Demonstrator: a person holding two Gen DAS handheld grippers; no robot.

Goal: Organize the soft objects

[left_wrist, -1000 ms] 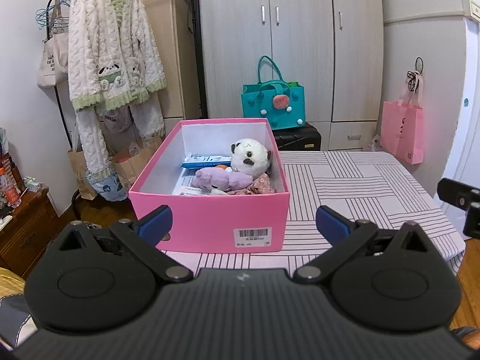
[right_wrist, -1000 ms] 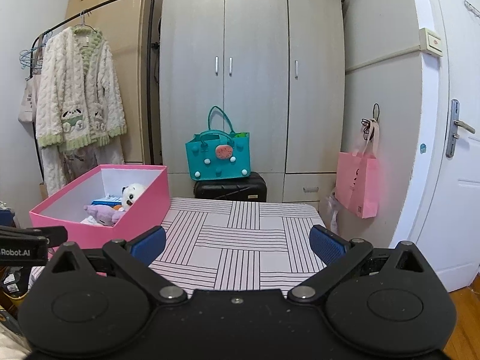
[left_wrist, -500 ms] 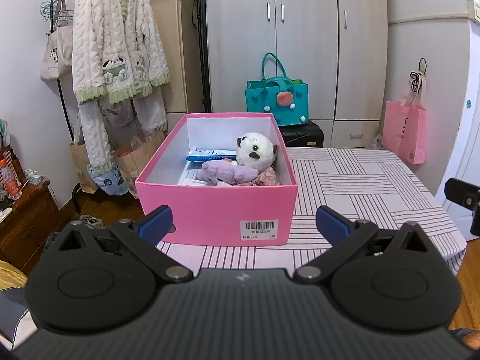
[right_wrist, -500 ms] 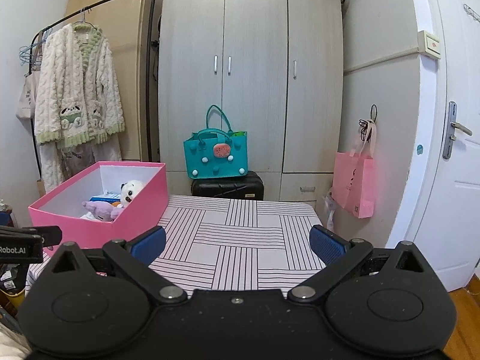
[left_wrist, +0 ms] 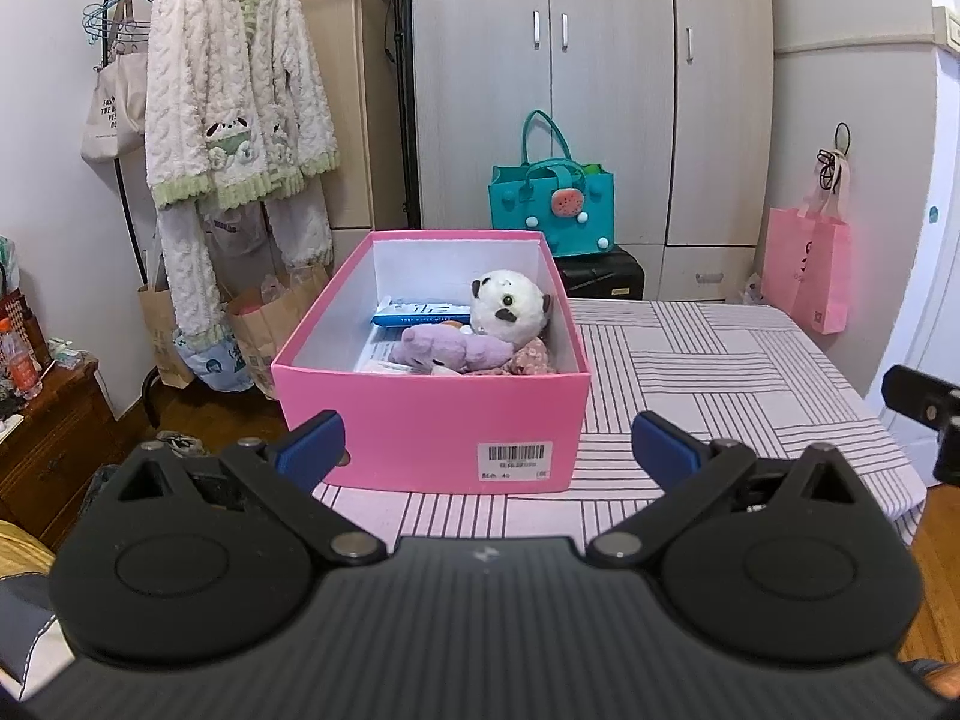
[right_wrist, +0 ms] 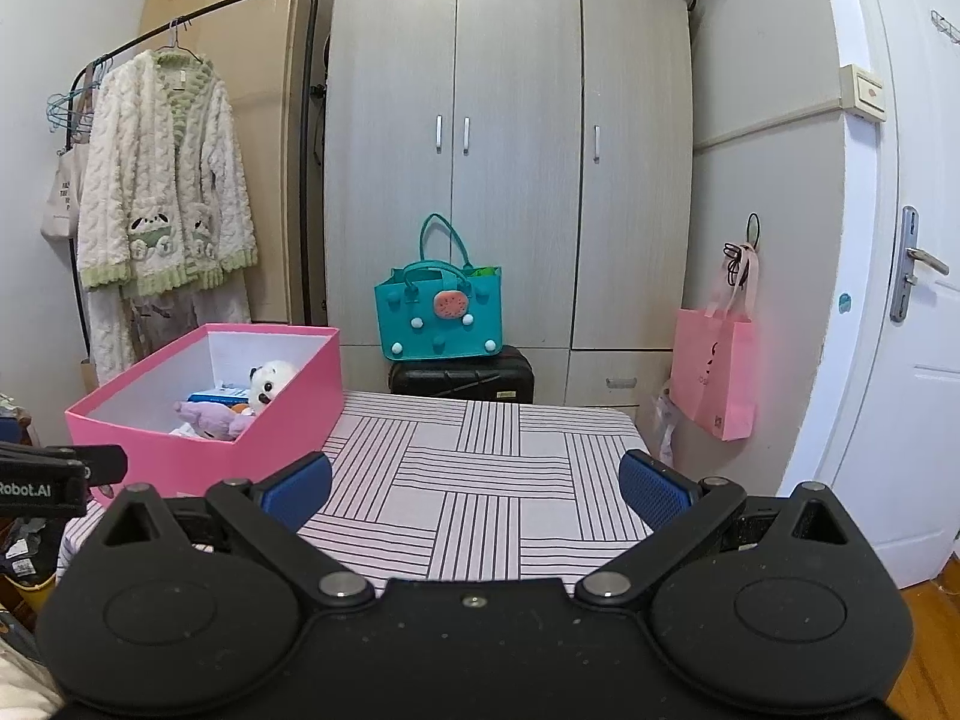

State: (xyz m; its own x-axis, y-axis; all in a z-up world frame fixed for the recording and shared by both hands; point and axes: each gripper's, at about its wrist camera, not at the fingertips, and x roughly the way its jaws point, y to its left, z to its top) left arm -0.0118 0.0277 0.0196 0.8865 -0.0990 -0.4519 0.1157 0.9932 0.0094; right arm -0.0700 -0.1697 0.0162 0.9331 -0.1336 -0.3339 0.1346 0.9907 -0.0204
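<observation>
The left gripper point(left_wrist: 487, 447) has its jaws spread wide with nothing between them; the right gripper point(right_wrist: 475, 491) is likewise wide apart and empty. In the right wrist view, the side of the left gripper shows at the left edge with white lettering that reads "Robot.AI".

One pink box point(left_wrist: 429, 414) stands on the counter point(left_wrist: 708, 372), which wears a cloth of striped squares. The box sits just ahead of the left jaws, its near wall filling most of the gap between the two blue pads point(left_wrist: 312, 443). A white sticker point(left_wrist: 515, 461) with a barcode is on that wall toward the right pad; its small print is too fine to read. From the right gripper the box lies ahead and off to the left of the jaws, well apart.

Inside the box lie two soft toys: one white plush point(left_wrist: 509, 306) with dark ear patches against the right wall, and one purple plush point(left_wrist: 450, 351) in front of it, touching it. A blue packet point(left_wrist: 420, 315) lies behind them; its writing is illegible.

Beyond the jaws, one teal bag point(right_wrist: 439, 315) sits on a black case point(right_wrist: 462, 381), and one pink bag point(right_wrist: 713, 378) hangs on the wall to the right.
</observation>
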